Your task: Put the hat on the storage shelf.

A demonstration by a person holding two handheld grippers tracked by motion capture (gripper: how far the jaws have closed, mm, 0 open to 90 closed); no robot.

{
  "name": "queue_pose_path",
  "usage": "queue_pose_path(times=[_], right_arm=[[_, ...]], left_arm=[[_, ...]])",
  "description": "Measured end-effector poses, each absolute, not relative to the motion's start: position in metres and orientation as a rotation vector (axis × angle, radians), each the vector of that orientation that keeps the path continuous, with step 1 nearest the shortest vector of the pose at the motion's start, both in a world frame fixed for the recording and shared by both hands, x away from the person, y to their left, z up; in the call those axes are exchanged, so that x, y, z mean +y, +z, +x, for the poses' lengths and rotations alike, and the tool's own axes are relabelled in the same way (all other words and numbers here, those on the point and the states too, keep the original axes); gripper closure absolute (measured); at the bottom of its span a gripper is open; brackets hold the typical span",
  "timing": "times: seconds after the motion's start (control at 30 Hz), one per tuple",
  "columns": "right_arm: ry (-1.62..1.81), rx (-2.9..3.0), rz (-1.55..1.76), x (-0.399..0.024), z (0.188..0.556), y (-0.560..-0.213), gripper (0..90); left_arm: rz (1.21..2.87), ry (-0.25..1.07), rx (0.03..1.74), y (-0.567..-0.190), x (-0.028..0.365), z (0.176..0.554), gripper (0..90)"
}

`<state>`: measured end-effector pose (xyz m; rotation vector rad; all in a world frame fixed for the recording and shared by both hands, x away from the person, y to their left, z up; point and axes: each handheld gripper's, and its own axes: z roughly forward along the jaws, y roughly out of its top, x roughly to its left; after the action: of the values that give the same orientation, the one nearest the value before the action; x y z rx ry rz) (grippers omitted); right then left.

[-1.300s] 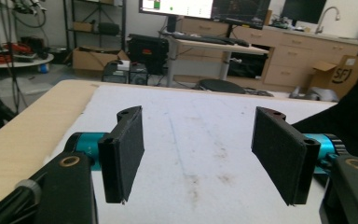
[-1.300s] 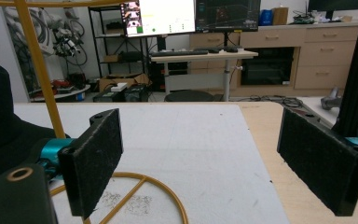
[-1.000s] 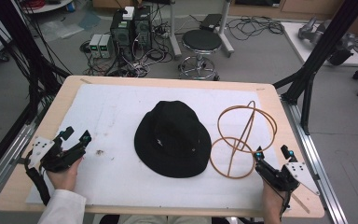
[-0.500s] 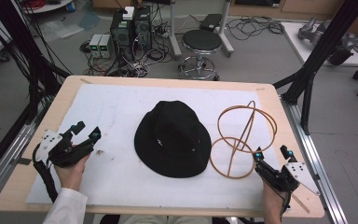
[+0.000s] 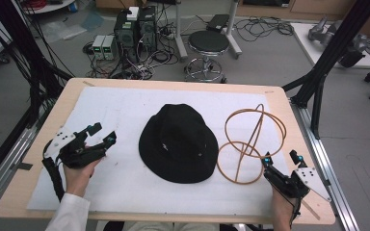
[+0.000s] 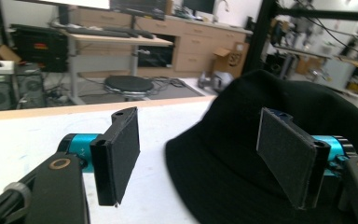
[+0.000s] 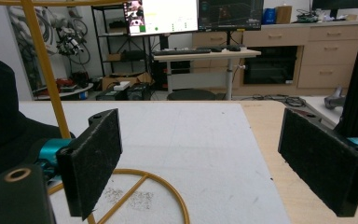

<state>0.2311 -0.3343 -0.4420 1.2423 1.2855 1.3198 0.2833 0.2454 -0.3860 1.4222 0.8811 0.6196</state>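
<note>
Far left of the table: left gripper is held low over the white mat, jaws spread wide, nothing gripped, aimed twd the hat. In the left gripper view the two black pads are seen well apart, w/ the brim of the black bucket hat just ahead & partly between them; the right-hand pad is set in front of the hat's crown, contact can't be told from this angle.

Centre: black bucket hat is laid flat on the mat, crown up, brim spread all round. It's untouched by either gripper in the high view.

Right of hat: a wooden hat stand made of two thin hoops & a slanted rod is found on the mat, its lower hoop just beside the hat's brim, poss. touching it.

Far right, near the table's front edge: right gripper is held by the hand, jaws released & wide, empty. In the right gripper view the stand's base hoop is seen lying on the mat near the left-hand pad, the upright rod rising past it, hat's edge at far left.
</note>
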Motion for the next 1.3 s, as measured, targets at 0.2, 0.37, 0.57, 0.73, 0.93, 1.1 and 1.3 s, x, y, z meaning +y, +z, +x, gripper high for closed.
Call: queue_pose_path(times=[0.2, 0.37, 0.57, 0.73, 0.93, 1.1, 1.3], right_arm=[[1.318, 1.297, 1.236, -0.335, 0.231, -0.442, 12.7], [1.322, 1.310, 1.231, -0.334, 0.232, -0.442, 12.6], [1.326, 1.313, 1.234, -0.332, 0.233, -0.442, 12.6], [1.324, 1.325, 1.220, -0.330, 0.234, -0.442, 12.6], [1.324, 1.325, 1.218, -0.331, 0.233, -0.442, 12.6], [1.321, 1.321, 1.225, -0.331, 0.232, -0.442, 12.6], [1.316, 1.321, 1.221, -0.331, 0.232, -0.442, 12.6]], left_arm=[[1.487, 0.594, 0.858, -0.389, 0.232, 0.287, 30.2], [1.505, 0.566, 0.842, -0.389, 0.227, 0.289, 30.2], [1.530, 0.516, 0.814, -0.389, 0.219, 0.291, 30.8], [1.552, 0.499, 0.792, -0.388, 0.210, 0.294, 31.2], [1.578, 0.483, 0.772, -0.388, 0.199, 0.296, 31.3], [1.605, 0.453, 0.770, -0.386, 0.187, 0.299, 31.3], [1.643, 0.423, 0.756, -0.386, 0.175, 0.303, 31.2]])
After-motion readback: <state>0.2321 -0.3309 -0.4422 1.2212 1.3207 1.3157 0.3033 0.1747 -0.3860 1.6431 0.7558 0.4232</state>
